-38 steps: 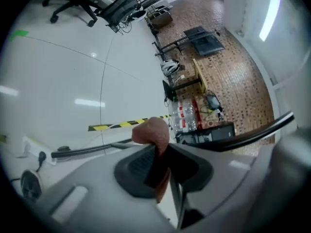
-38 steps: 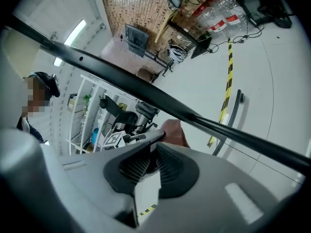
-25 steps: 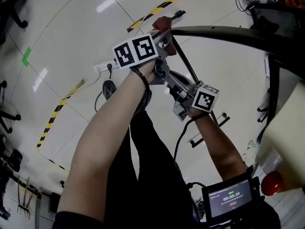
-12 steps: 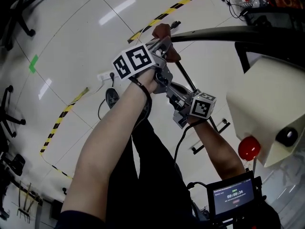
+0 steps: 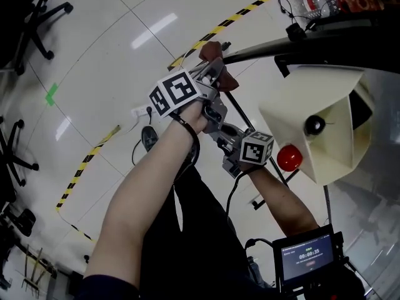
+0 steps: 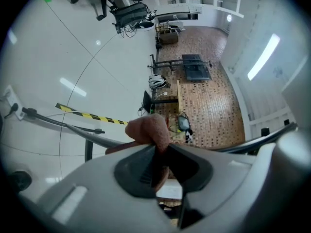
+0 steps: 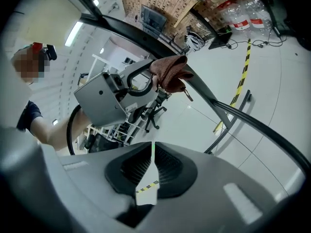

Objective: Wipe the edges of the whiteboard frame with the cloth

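Observation:
My left gripper (image 5: 217, 68) is shut on a brown cloth (image 5: 214, 50), which bunches out past the pads (image 6: 148, 130). The cloth (image 7: 170, 73) lies against the dark whiteboard frame (image 5: 312, 37) where the long bar meets a slanted strut. In the right gripper view the left gripper (image 7: 146, 81) shows from the side, its jaws clamped on the cloth. My right gripper (image 5: 219, 125) hangs just below the left one, apart from the frame. Its jaws (image 7: 151, 147) are shut with nothing between them.
A white cone-shaped object (image 5: 319, 127) with a red ball (image 5: 289, 158) fills the right of the head view. A timer screen (image 5: 306, 258) sits at the bottom right. Yellow-black floor tape (image 5: 87, 158), a cable and office chairs (image 5: 37, 8) lie below.
Both hands have risen along the frame with the cloth still gripped. The white cone and red ball have slid leftwards further into the head view.

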A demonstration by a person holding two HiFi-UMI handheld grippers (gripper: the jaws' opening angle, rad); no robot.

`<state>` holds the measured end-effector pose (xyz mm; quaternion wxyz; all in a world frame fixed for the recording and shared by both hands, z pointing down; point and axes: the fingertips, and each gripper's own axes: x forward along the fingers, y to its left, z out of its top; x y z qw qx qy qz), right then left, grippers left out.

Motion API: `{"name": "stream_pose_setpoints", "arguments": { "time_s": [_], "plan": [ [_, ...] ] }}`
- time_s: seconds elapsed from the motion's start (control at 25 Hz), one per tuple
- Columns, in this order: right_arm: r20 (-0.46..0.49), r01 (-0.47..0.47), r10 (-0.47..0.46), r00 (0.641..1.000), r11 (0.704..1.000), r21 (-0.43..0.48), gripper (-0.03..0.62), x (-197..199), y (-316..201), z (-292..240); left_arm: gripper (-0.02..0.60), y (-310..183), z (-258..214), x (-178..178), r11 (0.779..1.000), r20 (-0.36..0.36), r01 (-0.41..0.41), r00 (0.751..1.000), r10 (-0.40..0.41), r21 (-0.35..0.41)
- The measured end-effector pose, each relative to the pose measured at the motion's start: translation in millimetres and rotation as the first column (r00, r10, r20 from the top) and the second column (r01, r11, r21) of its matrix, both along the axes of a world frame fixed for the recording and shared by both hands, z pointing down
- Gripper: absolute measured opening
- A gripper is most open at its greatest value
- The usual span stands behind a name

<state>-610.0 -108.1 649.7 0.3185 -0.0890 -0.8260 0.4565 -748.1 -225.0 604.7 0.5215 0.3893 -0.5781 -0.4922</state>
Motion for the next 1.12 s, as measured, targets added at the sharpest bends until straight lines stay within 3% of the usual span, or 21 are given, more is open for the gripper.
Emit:
{"name": "stream_pose_setpoints", "arguments": {
  "time_s": [0.48,0.72,1.12],
  "plan": [
    [-0.06,0.064,-0.062,0.996,0.998,0.028,0.023,19.1,20.3,-17.1,0.069,-9.5,-71.9,-6.3,0.998,0.056,-0.031,0.998,0.029,0.048],
    [-0.041,0.124,-0.12,0.992,0.988,0.093,0.023,1.8,26.7,-50.4,0.069,-17.4,-109.4,-13.2,0.996,0.087,-0.051,0.995,0.045,0.068],
    [-0.049,0.138,-0.133,0.99,0.983,0.122,0.02,6.2,38.2,-77.4,0.069,-21.9,-170.5,-23.9,0.981,0.13,-0.116,0.987,0.096,0.156]
  ]
}}
